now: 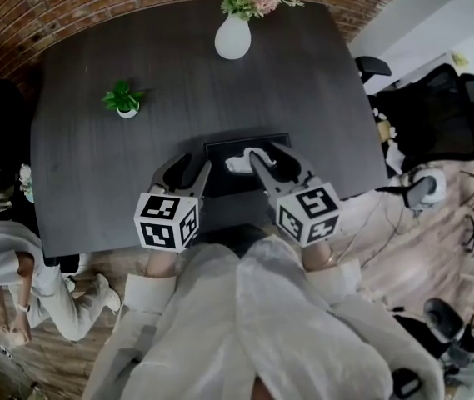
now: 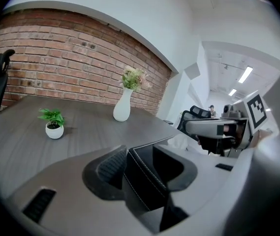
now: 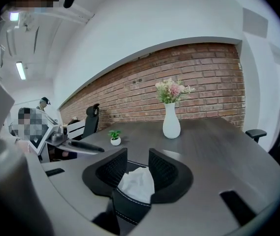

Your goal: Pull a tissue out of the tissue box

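Observation:
A black tissue box [image 1: 237,144] with white stitching sits near the front edge of the dark table [image 1: 95,182]. A white tissue [image 1: 241,163] sticks up from its slot. In the left gripper view the box's end [image 2: 142,181] fills the gap between the jaws, and my left gripper [image 1: 197,162] [image 2: 144,168] looks shut on it. My right gripper [image 1: 264,152] [image 3: 137,168] hangs over the slot with its jaws open. The tissue tuft [image 3: 137,183] stands between its ribbed pads [image 3: 112,168], above the box [image 3: 127,205].
A white vase with pink flowers [image 1: 232,36] stands at the table's far edge, and a small potted plant [image 1: 122,100] sits at the far left. Black office chairs [image 1: 436,115] stand to the right. A person [image 1: 20,282] crouches on the floor at the left.

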A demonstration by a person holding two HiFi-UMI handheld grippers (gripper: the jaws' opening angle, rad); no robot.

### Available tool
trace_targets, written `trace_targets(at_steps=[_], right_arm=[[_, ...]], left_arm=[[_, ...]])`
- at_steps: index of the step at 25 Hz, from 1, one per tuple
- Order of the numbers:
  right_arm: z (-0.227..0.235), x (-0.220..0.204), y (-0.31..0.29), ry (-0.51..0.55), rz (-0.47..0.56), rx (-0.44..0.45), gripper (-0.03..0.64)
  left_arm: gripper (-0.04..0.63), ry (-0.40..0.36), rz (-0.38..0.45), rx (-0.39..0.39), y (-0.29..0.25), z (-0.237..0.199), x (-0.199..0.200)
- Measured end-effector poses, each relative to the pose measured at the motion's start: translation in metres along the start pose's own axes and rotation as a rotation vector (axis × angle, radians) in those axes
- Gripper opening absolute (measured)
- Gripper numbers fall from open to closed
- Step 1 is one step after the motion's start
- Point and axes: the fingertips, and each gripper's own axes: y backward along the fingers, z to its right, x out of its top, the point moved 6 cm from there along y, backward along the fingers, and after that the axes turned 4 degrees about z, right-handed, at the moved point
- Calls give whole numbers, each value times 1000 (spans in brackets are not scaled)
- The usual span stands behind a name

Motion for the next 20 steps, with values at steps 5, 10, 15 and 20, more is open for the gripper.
trace_targets(at_steps=[5,10,15,20], right_arm=[[10,-3,6,18,-31,15,121],[14,-10,8,28,-73,51,121],[16,-18,5,21,-116,71,124],[15,-25,1,24,-152,94,133]], left_arm=[[149,22,-8,12,-2,13,-6],[149,40,-19,24,-2,22,-14],[149,56,-26,25,-3,28,-19],[149,70,-31,38,-6,26,-25]])
